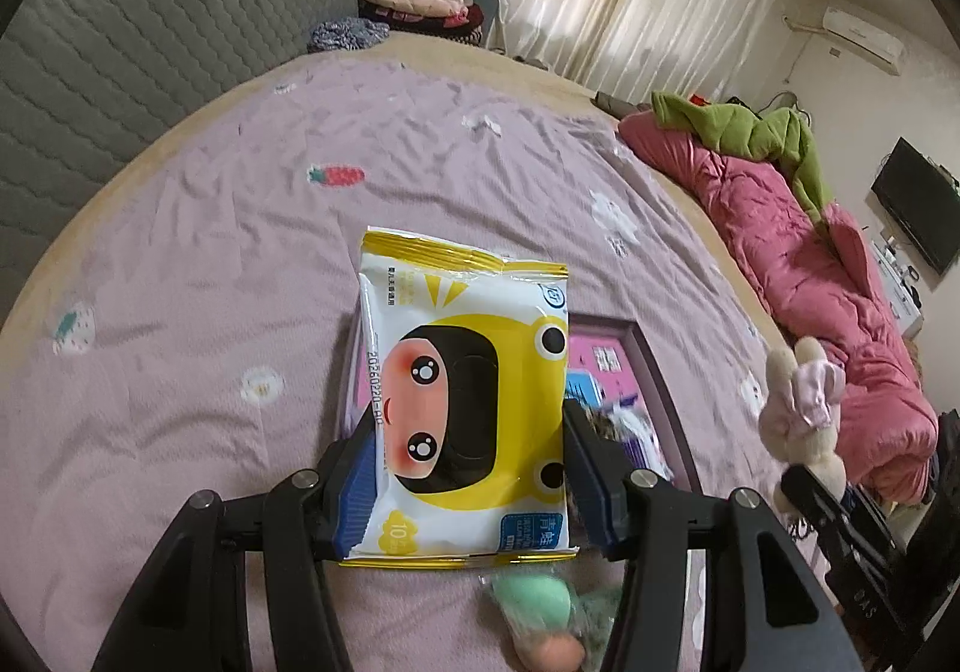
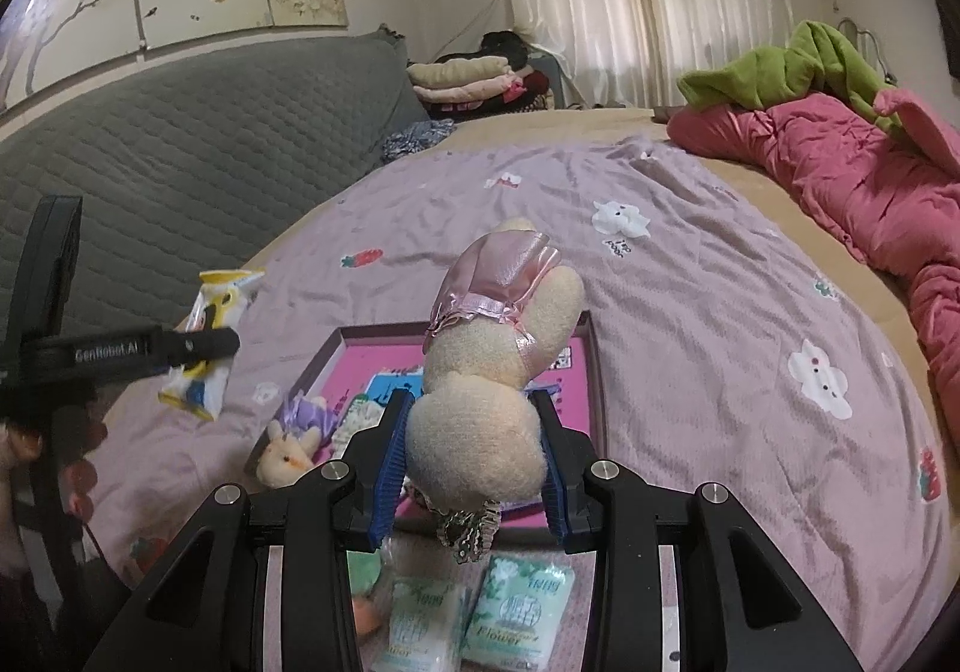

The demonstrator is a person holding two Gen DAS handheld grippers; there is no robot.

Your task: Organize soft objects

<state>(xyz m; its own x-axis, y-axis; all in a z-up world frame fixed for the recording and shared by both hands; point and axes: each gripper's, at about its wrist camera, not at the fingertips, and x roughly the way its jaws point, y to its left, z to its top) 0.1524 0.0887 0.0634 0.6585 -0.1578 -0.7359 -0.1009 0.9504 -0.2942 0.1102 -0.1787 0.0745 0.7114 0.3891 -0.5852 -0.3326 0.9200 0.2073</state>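
Right now both grippers are holding soft things up over the bed (image 2: pixel 690 276). The left gripper (image 1: pixel 462 480) is squeezing a yellow pack of wipes (image 1: pixel 465 402) between its jaws, which are standing about half open around the pack. The right gripper (image 2: pixel 474 456) is pinching a cream plush bunny (image 2: pixel 486 372) in a shiny pink dress, with its jaws closer together and pressing into the fluffy body.

Just below them a flat box (image 2: pixel 591 372) with a pink inside is lying on the bed. Some things are already sitting in it: a small purple bunny (image 2: pixel 294 438) at its near corner and some packets that are hard to tell apart. So the job is looking partly done. The wipes and the big bunny are not yet in the box and are probably going there next.

More things are waiting on the bed near the grippers: two green tissue packs (image 2: pixel 480 612) and some green and orange sponge eggs (image 1: pixel 540 618) in a clear bag.

The held things are hiding much of the box. The eggs are blurry and partly cut off. The bunny's face is not showing, and something silvery is hanging under it.
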